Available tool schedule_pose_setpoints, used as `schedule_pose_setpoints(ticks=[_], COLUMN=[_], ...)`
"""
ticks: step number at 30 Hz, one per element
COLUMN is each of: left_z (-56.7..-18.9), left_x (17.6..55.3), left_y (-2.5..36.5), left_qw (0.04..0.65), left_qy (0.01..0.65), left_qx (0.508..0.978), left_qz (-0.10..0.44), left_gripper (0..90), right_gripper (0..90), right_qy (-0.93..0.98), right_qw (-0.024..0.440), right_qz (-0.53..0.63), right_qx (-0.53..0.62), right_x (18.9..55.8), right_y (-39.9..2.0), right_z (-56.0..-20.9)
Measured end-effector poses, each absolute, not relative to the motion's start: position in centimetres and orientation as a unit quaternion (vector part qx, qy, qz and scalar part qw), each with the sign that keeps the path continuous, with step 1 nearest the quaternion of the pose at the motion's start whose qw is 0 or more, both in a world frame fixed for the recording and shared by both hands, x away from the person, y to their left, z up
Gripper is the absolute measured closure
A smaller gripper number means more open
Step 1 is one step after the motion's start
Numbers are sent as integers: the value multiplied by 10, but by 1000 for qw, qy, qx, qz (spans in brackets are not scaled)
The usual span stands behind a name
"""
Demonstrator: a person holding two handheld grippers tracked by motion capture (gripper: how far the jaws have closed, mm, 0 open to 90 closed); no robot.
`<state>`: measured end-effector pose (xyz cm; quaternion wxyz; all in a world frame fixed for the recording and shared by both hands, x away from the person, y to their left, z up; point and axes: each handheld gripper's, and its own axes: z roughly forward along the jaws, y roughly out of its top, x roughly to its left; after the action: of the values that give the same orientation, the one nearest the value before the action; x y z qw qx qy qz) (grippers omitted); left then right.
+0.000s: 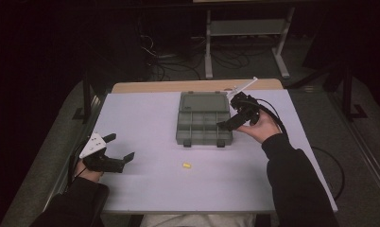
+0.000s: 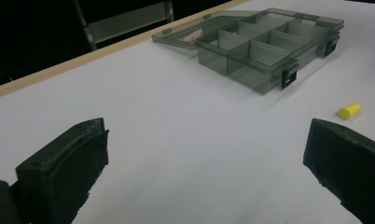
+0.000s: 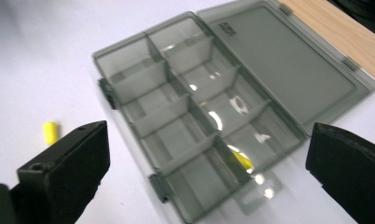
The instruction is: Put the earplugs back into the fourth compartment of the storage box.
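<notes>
Box: a grey see-through box (image 1: 203,124) with dividers sits on the white table (image 1: 145,118), its lid (image 1: 203,102) laid open flat behind it.
Piece in box: a yellow piece (image 3: 241,160) lies in a compartment at the box's near right corner.
Loose piece: a second yellow piece (image 1: 186,165) lies on the table in front of the box, apart from it.
Right gripper (image 1: 231,124): held over the box's right edge, jaws wide apart, nothing between them.
Left gripper (image 1: 118,147): rests at the table's left edge, well apart from the box, jaws released and empty.
</notes>
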<state>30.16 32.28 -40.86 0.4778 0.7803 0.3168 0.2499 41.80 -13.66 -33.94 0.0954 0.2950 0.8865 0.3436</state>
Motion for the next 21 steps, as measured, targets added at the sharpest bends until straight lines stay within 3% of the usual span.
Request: schedule_pose_setpoints(ticks=[21], left_z=[-409], left_x=[301], left_y=[323], left_qw=[478], left_qy=[317], left_qx=[780], left_qz=[250], left_gripper=[0], right_gripper=[0], right_qy=[904], right_qw=[90], right_qz=[352], right_qx=[223], right_x=[382], right_y=[-96], right_z=[-345])
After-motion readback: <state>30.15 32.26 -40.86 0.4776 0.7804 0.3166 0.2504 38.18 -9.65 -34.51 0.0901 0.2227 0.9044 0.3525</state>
